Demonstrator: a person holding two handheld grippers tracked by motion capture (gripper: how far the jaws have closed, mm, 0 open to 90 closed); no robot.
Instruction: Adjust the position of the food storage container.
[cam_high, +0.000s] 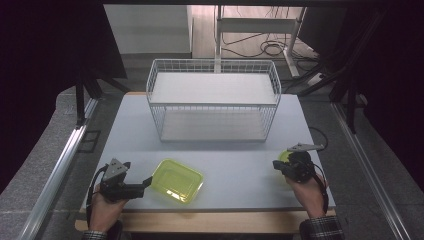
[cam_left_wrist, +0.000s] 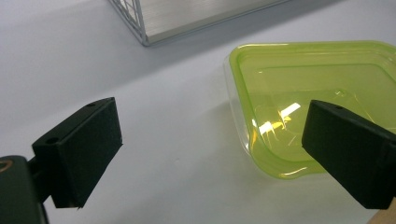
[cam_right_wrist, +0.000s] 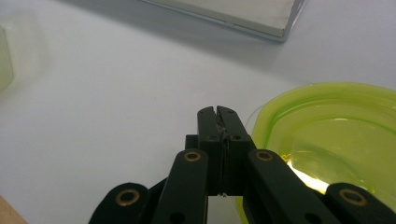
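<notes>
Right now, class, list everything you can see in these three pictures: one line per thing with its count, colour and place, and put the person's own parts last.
rectangular plastic container: 1, translucent yellow-green, empty, front left of the table, just right of the left gripper.
round plastic container: 1, translucent yellow-green, front right of the table, right beside the right gripper's jaws.
wire basket: 1, white, empty, back middle of the table.
table: 1, pale grey top with a wooden front edge.
cables: several, dark, on the floor behind the table.
left gripper: 1, black, jaws wide open, one jaw over the rectangular container's corner.
right gripper: 1, black, jaws shut with nothing between them.
hands: 2, one on each gripper, at the front edge; plaid sleeves.
</notes>
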